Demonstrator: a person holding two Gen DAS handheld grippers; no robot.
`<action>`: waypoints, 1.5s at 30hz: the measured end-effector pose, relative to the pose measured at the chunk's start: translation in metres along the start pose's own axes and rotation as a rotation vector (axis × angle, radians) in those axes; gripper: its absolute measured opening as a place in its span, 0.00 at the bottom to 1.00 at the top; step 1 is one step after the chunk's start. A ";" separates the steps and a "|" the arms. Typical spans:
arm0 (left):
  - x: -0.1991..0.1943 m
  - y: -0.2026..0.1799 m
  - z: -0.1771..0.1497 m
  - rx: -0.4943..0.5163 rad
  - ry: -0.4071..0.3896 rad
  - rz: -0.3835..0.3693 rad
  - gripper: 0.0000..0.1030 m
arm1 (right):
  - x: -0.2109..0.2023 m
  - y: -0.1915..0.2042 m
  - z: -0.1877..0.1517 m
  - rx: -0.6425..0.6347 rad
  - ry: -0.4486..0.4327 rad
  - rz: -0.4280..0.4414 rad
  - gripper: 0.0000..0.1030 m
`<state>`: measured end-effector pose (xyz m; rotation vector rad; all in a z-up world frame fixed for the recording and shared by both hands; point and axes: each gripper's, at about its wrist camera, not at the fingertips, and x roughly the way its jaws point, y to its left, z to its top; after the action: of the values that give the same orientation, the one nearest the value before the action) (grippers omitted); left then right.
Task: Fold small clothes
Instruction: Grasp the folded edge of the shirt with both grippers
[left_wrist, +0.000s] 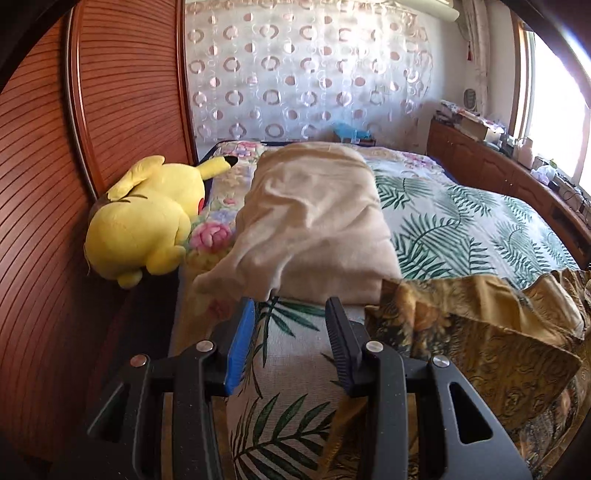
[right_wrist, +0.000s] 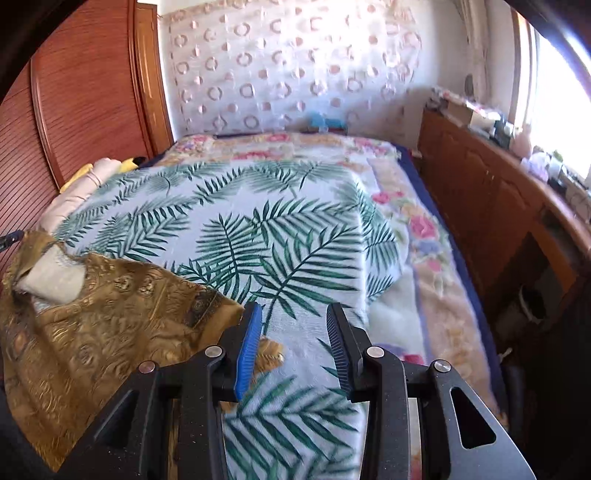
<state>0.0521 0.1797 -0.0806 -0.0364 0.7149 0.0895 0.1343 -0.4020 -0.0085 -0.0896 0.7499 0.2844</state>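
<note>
The small gold-brown garment w/ a swirly brocade print (left_wrist: 476, 332) lay rumpled at the near edge of the bed, on the white cover w/ green palm-leaf print (right_wrist: 280, 236), one corner flipped so a pale lining patch showed. Left gripper (left_wrist: 291, 325) sat just beside its left edge, jaws partway open, nothing between them but bedcover. Right gripper (right_wrist: 293, 332) was at the garment's right corner, also partway open & empty; the blue pad looked close to the cloth tip, contact unclear.

Further out: a folded cream-beige cloth pile (left_wrist: 314, 221) just behind the garment, a yellow plush toy (left_wrist: 147, 218) against the ribbed wooden wardrobe (left_wrist: 122, 92).

Risks, as I judged them: fabric looked slick and thin, so a shallow pinch could slip off. Pads closing low might grab the palm cover too & drag it. Uneven grabs on the 2 sides would leave the fold skewed. The cream pile was near enough to get snagged.
</note>
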 end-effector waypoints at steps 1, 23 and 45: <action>0.004 0.000 -0.001 0.002 0.014 0.001 0.40 | 0.003 0.005 0.002 -0.001 0.008 0.012 0.37; 0.021 -0.012 -0.014 0.050 0.124 -0.049 0.40 | -0.026 -0.013 -0.006 0.041 -0.037 -0.042 0.37; 0.015 -0.015 -0.015 0.038 0.129 -0.070 0.40 | -0.015 0.008 -0.014 -0.005 0.061 0.015 0.51</action>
<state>0.0551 0.1645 -0.1014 -0.0307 0.8433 0.0064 0.1122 -0.3999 -0.0080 -0.0983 0.8109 0.2991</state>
